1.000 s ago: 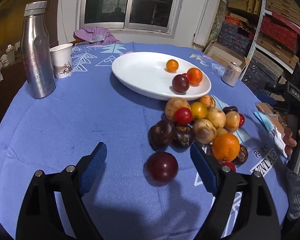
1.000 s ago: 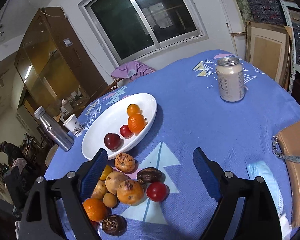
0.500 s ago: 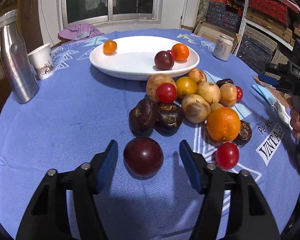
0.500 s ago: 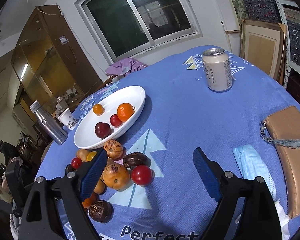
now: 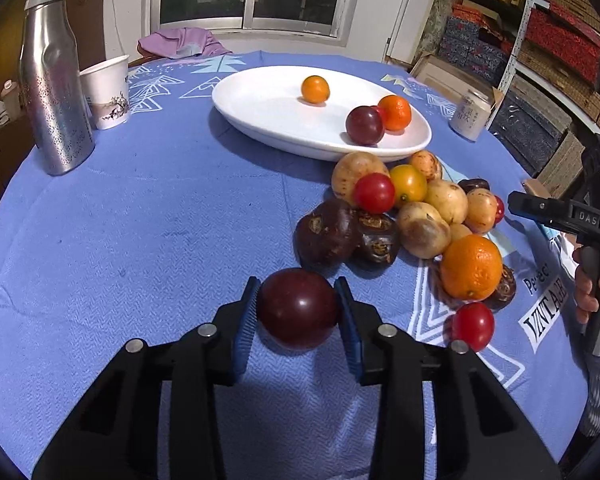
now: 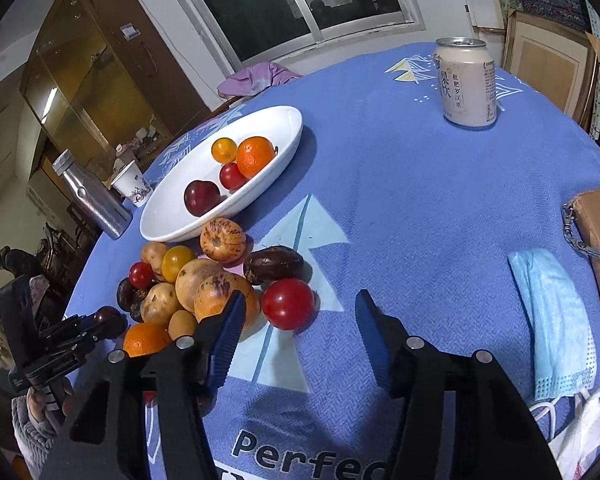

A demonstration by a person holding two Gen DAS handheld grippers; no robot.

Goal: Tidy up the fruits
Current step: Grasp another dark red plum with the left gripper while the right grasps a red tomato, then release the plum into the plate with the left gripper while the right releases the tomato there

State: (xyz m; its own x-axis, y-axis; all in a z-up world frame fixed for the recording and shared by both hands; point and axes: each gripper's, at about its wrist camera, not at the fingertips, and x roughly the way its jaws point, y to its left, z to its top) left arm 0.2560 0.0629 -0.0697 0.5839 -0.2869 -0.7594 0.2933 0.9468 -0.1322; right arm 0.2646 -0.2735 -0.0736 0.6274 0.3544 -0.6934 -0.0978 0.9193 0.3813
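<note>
Dark red plum (image 5: 298, 314) sits on the blue cloth (image 5: 148, 216), our left gripper (image 5: 296, 314) closing onto its sides; our right gripper (image 6: 300, 330) narrows around a red tomato (image 6: 288, 303), untouched; either round fruit may squirt free.

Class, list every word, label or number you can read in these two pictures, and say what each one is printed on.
"Perfect" (cut off at the edges) and "VINTAGE": printed on the blue tablecloth.
"DAS": on the right gripper, black body, seen from the left wrist view.
"梨饮" in large characters: on the drink can; its smaller print is too small to read.
The paper cup bears only a branch drawing, no words.
</note>
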